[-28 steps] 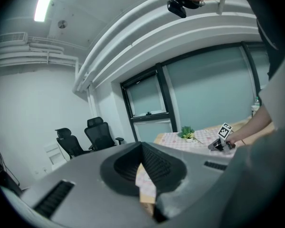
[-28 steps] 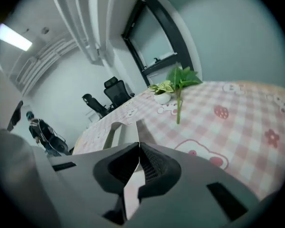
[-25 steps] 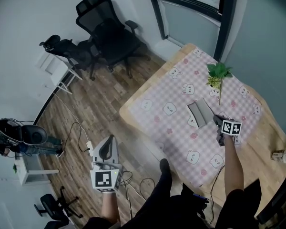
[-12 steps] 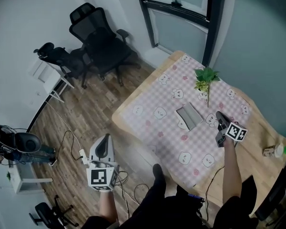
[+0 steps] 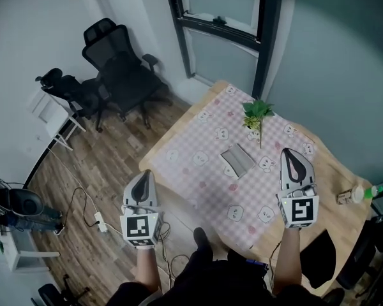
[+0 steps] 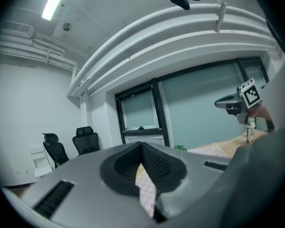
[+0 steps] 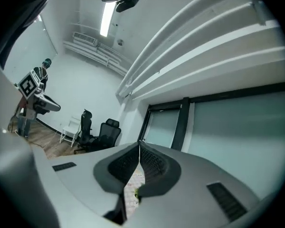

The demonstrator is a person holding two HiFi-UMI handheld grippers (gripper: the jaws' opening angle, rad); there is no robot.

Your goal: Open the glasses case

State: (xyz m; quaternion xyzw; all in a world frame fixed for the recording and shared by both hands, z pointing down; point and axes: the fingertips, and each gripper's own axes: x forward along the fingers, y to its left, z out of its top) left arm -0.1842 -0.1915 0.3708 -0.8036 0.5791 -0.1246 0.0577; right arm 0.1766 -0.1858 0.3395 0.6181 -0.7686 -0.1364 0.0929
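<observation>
The grey glasses case [image 5: 237, 159] lies in the middle of the pink checked tablecloth [image 5: 204, 139]; it shows a darker and a lighter panel side by side, and from this height I cannot tell how far it is open. My right gripper [image 5: 288, 152] is held high over the table's near right part, well clear of the case, pointing level, shut and empty [image 7: 139, 144]. My left gripper [image 5: 144, 173] hangs over the floor left of the table, also shut with nothing in it [image 6: 141, 144]. Each gripper view shows the other gripper at its edge.
A green plant sprig [image 5: 256, 111] lies beyond the case. A small bottle with a green cap [image 5: 362, 193] stands at the table's right end. Two black office chairs [image 5: 118, 69] stand at the back left. Cables [image 5: 94, 217] run over the wooden floor.
My right gripper has left the table beside the case, risen steeply and rolled upright. My left gripper has come up a little. The view has shifted, so the table sits further left.
</observation>
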